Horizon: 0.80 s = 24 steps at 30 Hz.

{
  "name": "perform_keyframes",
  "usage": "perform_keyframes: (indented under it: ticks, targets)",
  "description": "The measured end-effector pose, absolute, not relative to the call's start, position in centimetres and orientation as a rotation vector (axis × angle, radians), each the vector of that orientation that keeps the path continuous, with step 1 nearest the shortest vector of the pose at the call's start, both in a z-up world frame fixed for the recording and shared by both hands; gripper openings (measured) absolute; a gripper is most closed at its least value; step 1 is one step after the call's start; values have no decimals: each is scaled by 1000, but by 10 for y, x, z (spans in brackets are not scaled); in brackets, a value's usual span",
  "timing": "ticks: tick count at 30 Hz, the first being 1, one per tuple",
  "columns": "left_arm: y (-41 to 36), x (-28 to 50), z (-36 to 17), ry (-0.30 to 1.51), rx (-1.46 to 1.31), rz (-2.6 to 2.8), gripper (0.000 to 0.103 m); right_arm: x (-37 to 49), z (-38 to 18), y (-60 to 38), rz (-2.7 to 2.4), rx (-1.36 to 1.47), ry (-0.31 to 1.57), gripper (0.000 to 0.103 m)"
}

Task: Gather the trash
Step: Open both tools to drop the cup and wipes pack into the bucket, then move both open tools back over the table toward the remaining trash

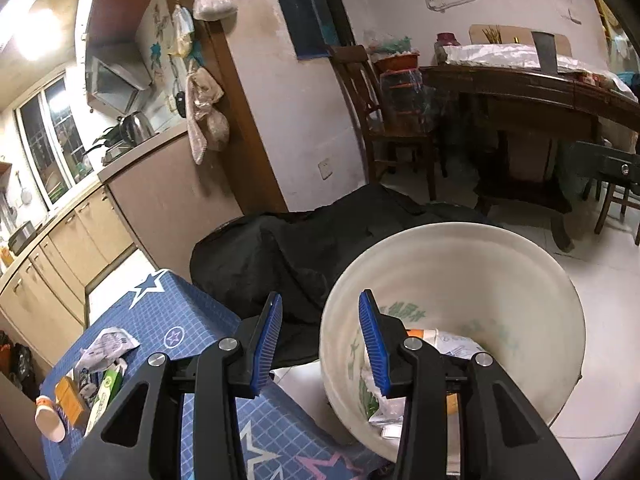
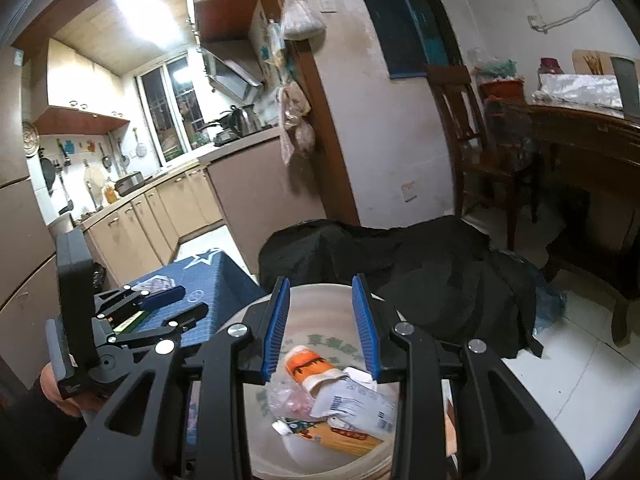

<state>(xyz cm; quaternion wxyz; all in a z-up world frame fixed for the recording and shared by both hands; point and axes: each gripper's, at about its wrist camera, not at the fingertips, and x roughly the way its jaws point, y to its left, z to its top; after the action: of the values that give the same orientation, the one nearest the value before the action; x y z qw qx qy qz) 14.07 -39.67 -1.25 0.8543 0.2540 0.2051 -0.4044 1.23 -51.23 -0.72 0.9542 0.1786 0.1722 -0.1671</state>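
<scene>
A white plastic basin (image 1: 520, 280) sits on the floor beside a blue star-patterned table (image 1: 188, 312); it also shows in the right wrist view (image 2: 320, 300). It holds trash: an orange-capped bottle (image 2: 308, 364), a white paper wrapper (image 2: 352, 400) and a yellow packet (image 2: 348, 438). More trash lies on the table: crumpled paper (image 1: 106, 346), a green carton (image 1: 106, 394), a small orange box (image 1: 72, 400) and a white bottle (image 1: 50, 422). My left gripper (image 1: 320, 346) is open and empty over the table edge and basin rim. My right gripper (image 2: 322, 326) is open and empty above the basin. The left gripper shows in the right wrist view (image 2: 180, 306).
A black cloth heap (image 1: 300, 248) lies on the floor behind the basin. A wooden chair (image 1: 384, 120) and a dark wooden table (image 1: 540, 92) stand at the back right. Kitchen cabinets (image 1: 60, 248) run along the left. White floor tiles (image 1: 600, 300) lie to the right.
</scene>
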Motion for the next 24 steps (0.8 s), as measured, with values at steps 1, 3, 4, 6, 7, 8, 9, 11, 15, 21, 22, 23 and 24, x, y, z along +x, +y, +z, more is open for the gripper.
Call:
perform_keyframes:
  ticks: [1, 3, 4, 6, 7, 8, 9, 11, 15, 21, 22, 23, 24]
  targets:
    - [-392, 140, -11, 432, 526, -844, 42, 13, -6, -509, -327, 358, 348, 32]
    - [-387, 140, -9, 427, 522, -834, 42, 16, -3, -501, -316, 347, 346, 32]
    - [-383, 139, -9, 419, 524, -824, 42, 18, -2, -498, -311, 343, 346, 32]
    - [-376, 138, -8, 408, 528, -807, 42, 20, 0, -491, -291, 340, 342, 39]
    - [-372, 138, -7, 406, 524, -804, 42, 21, 1, -488, -285, 340, 341, 50]
    - [-367, 139, -7, 407, 517, -802, 42, 24, 1, -485, -280, 338, 340, 58]
    - [-363, 139, -7, 409, 511, -800, 42, 26, 2, -480, -272, 330, 338, 60]
    - [-351, 140, -7, 410, 496, -786, 42, 32, 2, -471, -259, 314, 346, 66]
    - [-329, 146, -7, 413, 476, -746, 47, 46, -1, -453, -220, 294, 356, 75]
    - [-294, 158, -13, 412, 495, -631, 62, 64, -5, -439, -150, 328, 341, 97]
    - [-286, 162, -15, 415, 495, -610, 63, 69, -6, -437, -132, 341, 349, 97]
    - [-279, 165, -17, 425, 494, -594, 65, 73, -7, -434, -118, 359, 353, 97]
    - [-271, 172, -19, 445, 485, -575, 65, 79, -9, -433, -101, 388, 360, 97]
